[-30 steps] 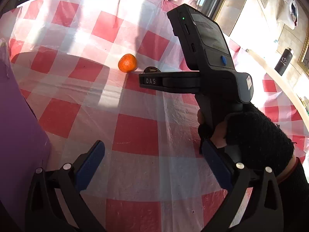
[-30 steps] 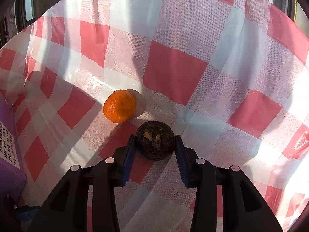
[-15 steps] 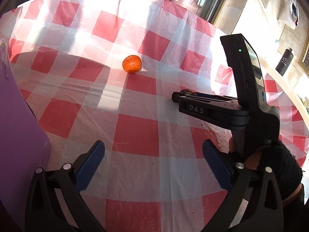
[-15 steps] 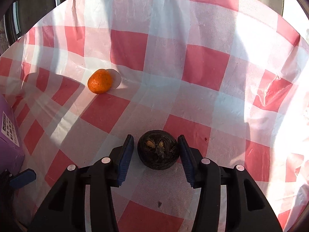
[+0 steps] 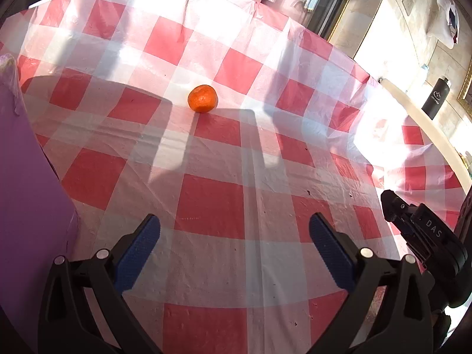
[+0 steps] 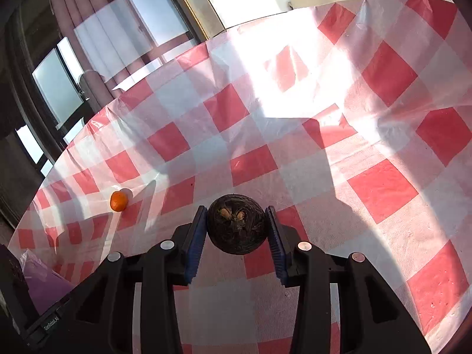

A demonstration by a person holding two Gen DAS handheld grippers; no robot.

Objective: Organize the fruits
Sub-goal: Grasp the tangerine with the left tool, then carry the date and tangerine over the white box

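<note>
Carrying the dark round fruit (image 6: pixel 235 227) clamped between its pads, the right hand-held gripper (image 6: pixel 235 231) should stay level above the surface (image 6: pixel 383 188); the left hand-held gripper (image 5: pixel 234 249) hangs spread, empty, the orange (image 5: pixel 203 98) ahead of it.

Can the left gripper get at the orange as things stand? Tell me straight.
Probably yes. The left gripper is open and holds nothing, and the orange sits alone on the checked tablecloth ahead of it, with only bare cloth between.

The purple box (image 5: pixel 26 194) is cut off by the left edge.
</note>
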